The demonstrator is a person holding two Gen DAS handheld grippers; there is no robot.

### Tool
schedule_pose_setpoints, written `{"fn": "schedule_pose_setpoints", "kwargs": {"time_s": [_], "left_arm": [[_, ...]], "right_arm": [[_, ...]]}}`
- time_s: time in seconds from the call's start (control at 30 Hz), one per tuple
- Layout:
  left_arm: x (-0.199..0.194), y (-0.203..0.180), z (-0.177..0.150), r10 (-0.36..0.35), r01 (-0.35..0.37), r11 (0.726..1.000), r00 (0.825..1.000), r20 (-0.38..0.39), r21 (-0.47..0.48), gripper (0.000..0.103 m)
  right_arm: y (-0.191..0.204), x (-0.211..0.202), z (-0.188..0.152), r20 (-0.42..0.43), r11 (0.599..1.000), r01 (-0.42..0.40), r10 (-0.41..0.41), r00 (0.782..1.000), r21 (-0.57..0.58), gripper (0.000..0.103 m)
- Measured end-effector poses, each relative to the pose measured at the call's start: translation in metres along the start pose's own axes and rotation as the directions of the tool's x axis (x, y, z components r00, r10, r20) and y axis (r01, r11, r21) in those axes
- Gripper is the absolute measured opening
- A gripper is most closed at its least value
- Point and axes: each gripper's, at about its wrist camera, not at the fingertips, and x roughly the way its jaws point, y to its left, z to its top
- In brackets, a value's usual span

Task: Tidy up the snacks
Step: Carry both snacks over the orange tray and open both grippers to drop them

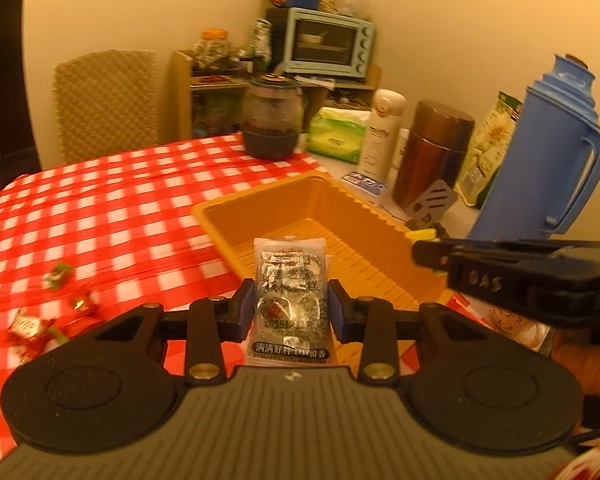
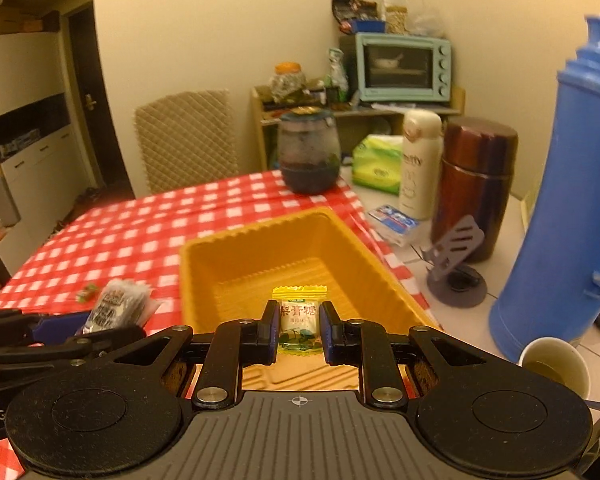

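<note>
My left gripper (image 1: 291, 300) is shut on a clear snack packet with dark print (image 1: 290, 296) and holds it above the near left edge of the orange tray (image 1: 220, 212). My right gripper (image 2: 299, 322) is shut on a small yellow wrapped candy (image 2: 300, 320) and holds it over the near part of the orange tray (image 2: 188, 272). The tray looks bare inside. The right gripper shows in the left wrist view (image 1: 424, 254) at the right, over the tray's rim. The left gripper's packet (image 2: 114, 308) shows at the left of the right wrist view.
Several small wrapped candies (image 1: 58, 276) lie on the red checked tablecloth (image 1: 100, 208) at the left. Behind the tray stand a glass jar (image 1: 272, 120), tissue pack (image 1: 336, 134), white bottle (image 1: 382, 132), brown canister (image 1: 432, 152), blue thermos (image 1: 540, 156) and a paper cup (image 2: 556, 364).
</note>
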Motion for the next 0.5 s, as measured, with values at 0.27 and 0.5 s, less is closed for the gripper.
{"fn": "schedule_pose_setpoints", "kwargs": {"time_s": [0.27, 0.5], "left_arm": [[0.04, -0.01, 0.006, -0.032, 0.033, 0.999, 0.999, -0.035, 0.017, 0.034], [0.062, -0.01, 0.007, -0.039, 0.04, 0.999, 0.998, -0.048, 0.016, 0.034]], "right_arm": [[-0.024, 0.033, -0.004, -0.047, 0.999, 0.017, -0.016, 0.999, 0.029, 0.021], [-0.034, 0.048, -0.006, -0.065, 0.999, 0.03, -0.027, 0.998, 0.044, 0.021]]}}
